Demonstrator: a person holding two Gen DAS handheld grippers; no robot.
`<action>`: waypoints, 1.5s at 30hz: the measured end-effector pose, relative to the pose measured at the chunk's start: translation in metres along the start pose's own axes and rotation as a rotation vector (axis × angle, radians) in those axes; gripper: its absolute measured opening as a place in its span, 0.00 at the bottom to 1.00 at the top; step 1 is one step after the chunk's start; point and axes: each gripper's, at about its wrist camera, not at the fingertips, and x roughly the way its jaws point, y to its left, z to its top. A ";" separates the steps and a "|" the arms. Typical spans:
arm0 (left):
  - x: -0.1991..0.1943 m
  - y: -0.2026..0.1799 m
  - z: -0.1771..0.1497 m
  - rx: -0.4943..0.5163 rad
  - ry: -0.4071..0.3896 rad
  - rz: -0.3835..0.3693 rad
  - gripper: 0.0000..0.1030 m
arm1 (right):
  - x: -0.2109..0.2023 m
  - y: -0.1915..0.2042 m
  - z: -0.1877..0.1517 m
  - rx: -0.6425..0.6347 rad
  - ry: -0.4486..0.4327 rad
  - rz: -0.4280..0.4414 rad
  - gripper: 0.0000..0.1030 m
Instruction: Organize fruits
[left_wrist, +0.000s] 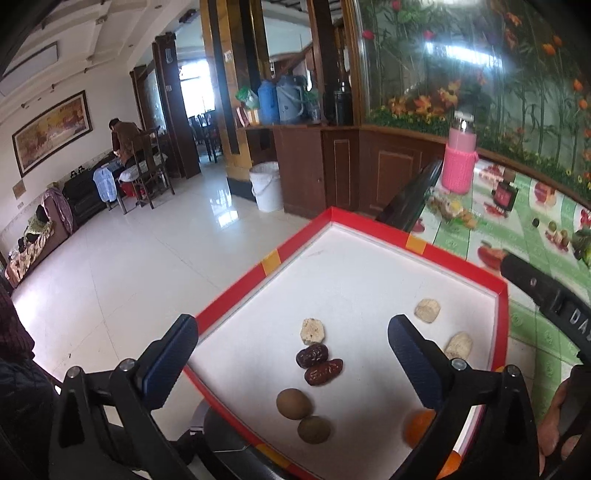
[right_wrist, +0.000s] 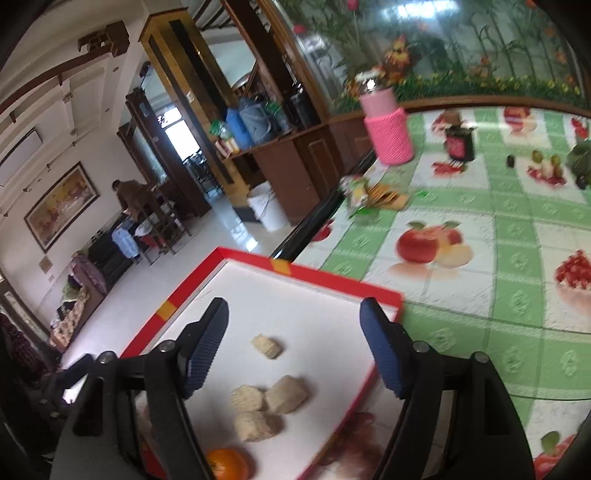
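- The left hand-held gripper (left_wrist: 291, 354) is hanging over the near part of the tray (left_wrist: 236, 291) with its jaws standing wide and gripping nothing.
- The right hand-held gripper (right_wrist: 293, 347) is hovering over the same tray (right_wrist: 177, 295), jaws also apart and bare.
- Between the left jaws, two brown round fruits (left_wrist: 303, 415) are lying side by side, with two wrinkled red dates (left_wrist: 318, 364) touching each other just beyond.
- An orange (right_wrist: 226, 463) is sitting at the tray's near edge.
- Three pale beige chunks (right_wrist: 267, 410) are clustering together; another (right_wrist: 266, 346) is lying farther on.
- A pink bottle (right_wrist: 388, 127) is standing well beyond on the counter (right_wrist: 480, 332).
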 end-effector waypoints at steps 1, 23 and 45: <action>-0.006 0.001 0.001 -0.001 -0.019 -0.001 1.00 | -0.006 -0.002 -0.001 -0.009 -0.020 -0.023 0.76; -0.085 -0.009 0.006 0.022 -0.184 -0.188 1.00 | -0.173 -0.006 -0.064 -0.081 -0.318 -0.169 1.00; -0.074 0.024 -0.004 -0.011 -0.187 -0.191 1.00 | -0.155 0.025 -0.074 -0.163 -0.255 -0.184 1.00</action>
